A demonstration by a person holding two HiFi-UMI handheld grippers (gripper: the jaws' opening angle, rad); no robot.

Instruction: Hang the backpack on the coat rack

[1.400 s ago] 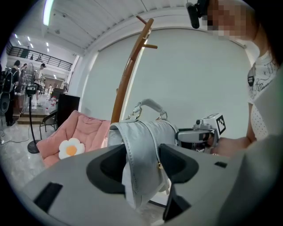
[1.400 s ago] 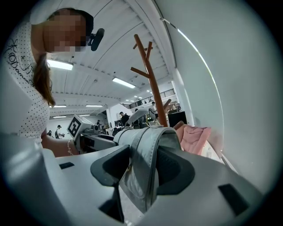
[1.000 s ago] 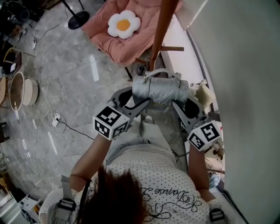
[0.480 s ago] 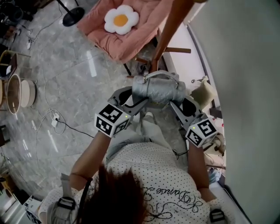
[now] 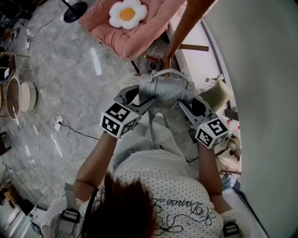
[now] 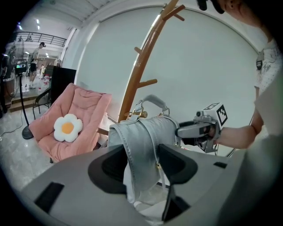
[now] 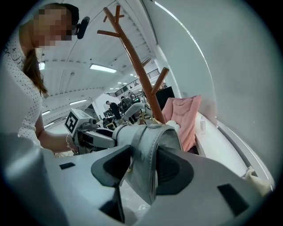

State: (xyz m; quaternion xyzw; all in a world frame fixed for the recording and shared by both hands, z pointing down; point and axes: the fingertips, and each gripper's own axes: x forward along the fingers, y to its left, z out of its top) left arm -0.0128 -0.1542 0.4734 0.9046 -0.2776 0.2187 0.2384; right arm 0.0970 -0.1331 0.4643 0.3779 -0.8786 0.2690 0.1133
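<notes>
While the backpack (image 5: 165,90) is clamped at its two ends by the left gripper (image 5: 143,101) and the right gripper (image 5: 186,103), it sinks a little and comes nearer to the coat rack (image 5: 184,30). I judge its handle is not yet hooked.

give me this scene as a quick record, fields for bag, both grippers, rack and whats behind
bag: grey backpack, held up at the rack's trunk
left hand-held gripper: shut on one side of the bag
right hand-held gripper: shut on its other side
coat rack: wooden, branch pegs, no strap visibly on a peg
behind: pink chair with flower cushion
</notes>
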